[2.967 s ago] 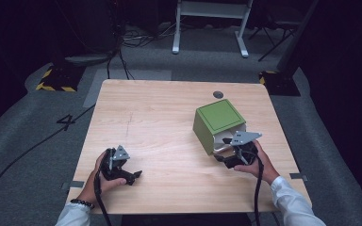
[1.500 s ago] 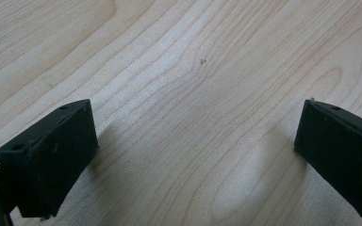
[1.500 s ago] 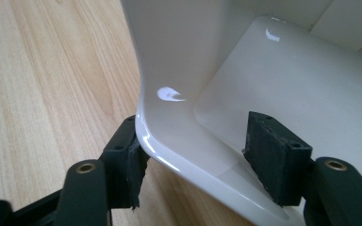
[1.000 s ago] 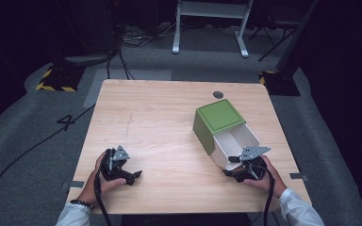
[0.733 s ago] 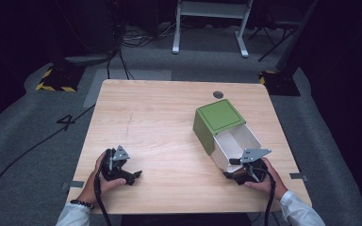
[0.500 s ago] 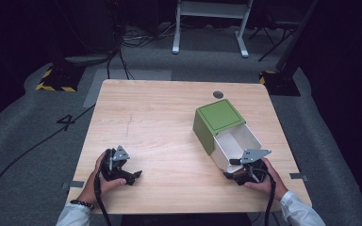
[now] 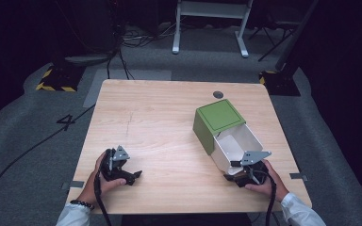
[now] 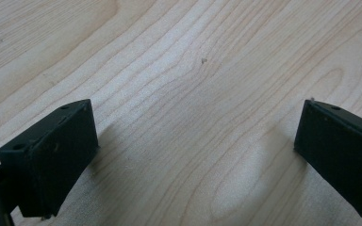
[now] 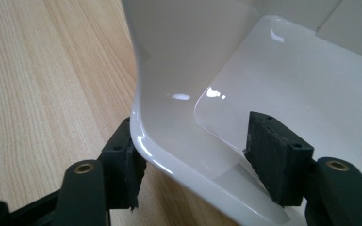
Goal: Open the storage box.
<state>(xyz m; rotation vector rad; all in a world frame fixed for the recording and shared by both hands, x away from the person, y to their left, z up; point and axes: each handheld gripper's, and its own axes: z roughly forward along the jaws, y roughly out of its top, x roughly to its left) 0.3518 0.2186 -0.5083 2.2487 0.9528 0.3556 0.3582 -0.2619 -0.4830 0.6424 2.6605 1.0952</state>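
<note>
A green box [image 7: 218,121] sits at the right centre of the frame in the high view, on the pale wood table [image 7: 160,113]. Its flat top is a matte olive green with a thin dark outline. A glossy white drawer [image 7: 235,143] projects from it toward the lower right, open at the top and showing a smooth, empty inside. The right tool [image 7: 245,170] is at the drawer's near edge; in the right gripper view its jaws straddle the drawer's rounded white front wall [image 9: 179,141], one outside, one inside, though whether they press it I cannot tell. The left tool [image 7: 133,176] rests at the lower left on bare table, its jaws wide apart.
</note>
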